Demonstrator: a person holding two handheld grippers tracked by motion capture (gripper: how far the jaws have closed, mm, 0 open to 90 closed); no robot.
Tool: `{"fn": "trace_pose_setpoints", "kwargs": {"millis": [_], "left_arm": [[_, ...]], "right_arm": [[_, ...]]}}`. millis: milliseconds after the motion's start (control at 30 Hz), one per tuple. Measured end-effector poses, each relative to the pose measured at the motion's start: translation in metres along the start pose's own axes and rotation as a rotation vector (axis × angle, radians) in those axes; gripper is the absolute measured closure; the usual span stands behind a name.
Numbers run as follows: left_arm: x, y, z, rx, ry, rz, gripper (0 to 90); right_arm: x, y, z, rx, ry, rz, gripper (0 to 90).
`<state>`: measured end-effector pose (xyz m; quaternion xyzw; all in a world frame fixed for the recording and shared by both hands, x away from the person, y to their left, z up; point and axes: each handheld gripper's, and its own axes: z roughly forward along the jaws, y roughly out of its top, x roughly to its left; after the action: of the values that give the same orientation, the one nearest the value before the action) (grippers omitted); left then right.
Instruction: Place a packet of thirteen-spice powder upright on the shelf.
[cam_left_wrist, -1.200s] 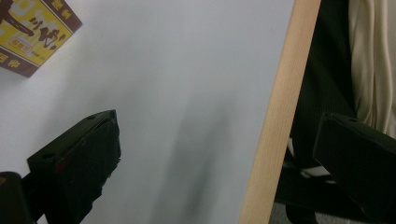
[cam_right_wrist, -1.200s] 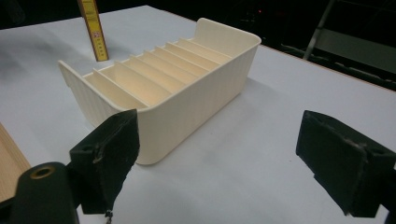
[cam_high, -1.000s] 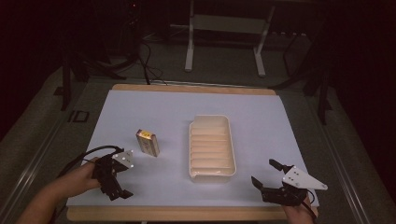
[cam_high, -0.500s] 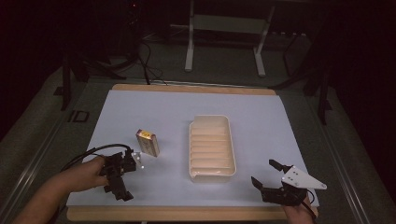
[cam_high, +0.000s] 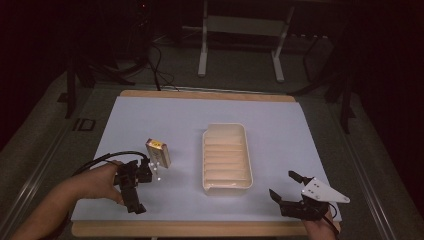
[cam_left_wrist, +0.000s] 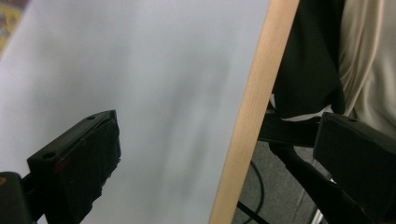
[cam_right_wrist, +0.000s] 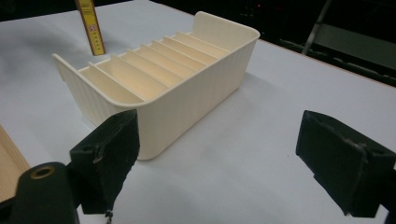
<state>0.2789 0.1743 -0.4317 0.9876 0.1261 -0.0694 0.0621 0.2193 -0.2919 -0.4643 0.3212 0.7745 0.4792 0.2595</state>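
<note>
A cream tray with ribbed dividers (cam_high: 226, 157) lies mid-table, long side running away from me. Left of it a small yellow box (cam_high: 158, 152) rests on the white sheet. My left gripper (cam_high: 131, 192) is just near-left of the box, held by a hand, jaws wide open and empty. In the left gripper view the open gripper (cam_left_wrist: 219, 135) looks across the table's wooden front edge (cam_left_wrist: 252, 116) toward a person's clothing. My right gripper (cam_high: 284, 186) is open near the tray's near right corner. In the right gripper view the tray (cam_right_wrist: 187, 93) lies ahead of the gripper (cam_right_wrist: 217, 135), the yellow box (cam_right_wrist: 91, 25) beyond.
The white sheet (cam_high: 280, 125) covers a wooden board whose edge (cam_high: 200, 229) shows along the near side. A metal stand (cam_high: 240, 45) and cables sit on the dark floor beyond the table. Open sheet lies behind the tray and to its right.
The left hand has shifted its gripper to the right, closer to the yellow box, and turned it. The right gripper, tray and box have stayed put.
</note>
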Motion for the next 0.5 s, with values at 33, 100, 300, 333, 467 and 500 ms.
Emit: {"fn": "trace_pose_setpoints", "kwargs": {"millis": [33, 100, 300, 333, 467, 500], "left_arm": [[0.000, 0.001, -0.002, -0.002, 0.004, 0.009, 0.9], [0.001, 0.002, -0.005, -0.001, 0.010, 0.017, 1.0], [0.000, 0.006, -0.020, -0.005, 0.016, 0.038, 1.0], [0.000, 0.006, -0.023, -0.002, 0.016, 0.038, 1.0], [0.000, 0.011, -0.031, 0.000, 0.017, 0.046, 1.0], [-0.001, 0.013, -0.033, 0.005, 0.019, 0.053, 1.0]], "right_arm": [[0.000, 0.000, 0.000, -0.001, 0.002, 0.001, 13.6], [0.000, 0.000, 0.000, 0.000, 0.002, 0.004, 13.6], [0.000, 0.000, 0.000, -0.002, -0.004, 0.000, 13.5], [0.000, 0.000, 0.000, -0.001, -0.005, 0.000, 13.5], [0.000, 0.000, 0.000, 0.000, -0.004, -0.004, 13.5], [0.000, 0.000, 0.000, -0.001, -0.003, -0.002, 13.6]]}}
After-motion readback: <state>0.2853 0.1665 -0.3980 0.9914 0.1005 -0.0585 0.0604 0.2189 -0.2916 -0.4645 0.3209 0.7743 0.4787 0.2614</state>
